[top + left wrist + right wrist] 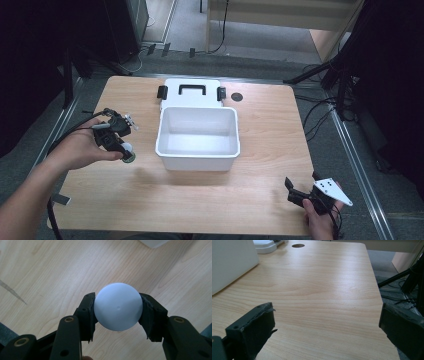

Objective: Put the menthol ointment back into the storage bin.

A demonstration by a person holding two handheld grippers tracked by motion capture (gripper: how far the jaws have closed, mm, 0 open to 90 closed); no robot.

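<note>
a big light wooden table (260, 150) is seen from the high view. on it, near the middle, a white plastic box with no lid on (198, 138) is set, and nothing is seen inside it. just behind the box, touching its far side, a flat white lid with a black handle and black clips (191, 90) is laid. a small dark round hole in the table top (236, 97) is seen close to the lid.

at the near right corner of the table the right gripper (296, 192) is held, well apart from the box. its jaws are spread wide and nothing is held between them.

to the left of the box the left gripper (125, 150) is held above the table. its jaws are closed tight on a small pale blue round ball (118, 306), one jaw on each side.

so the ball is already picked up. it is likely meant for the open box. it is not yet over the box, so the carrying and the dropping in are judged to be left, and maybe the lid too.
</note>
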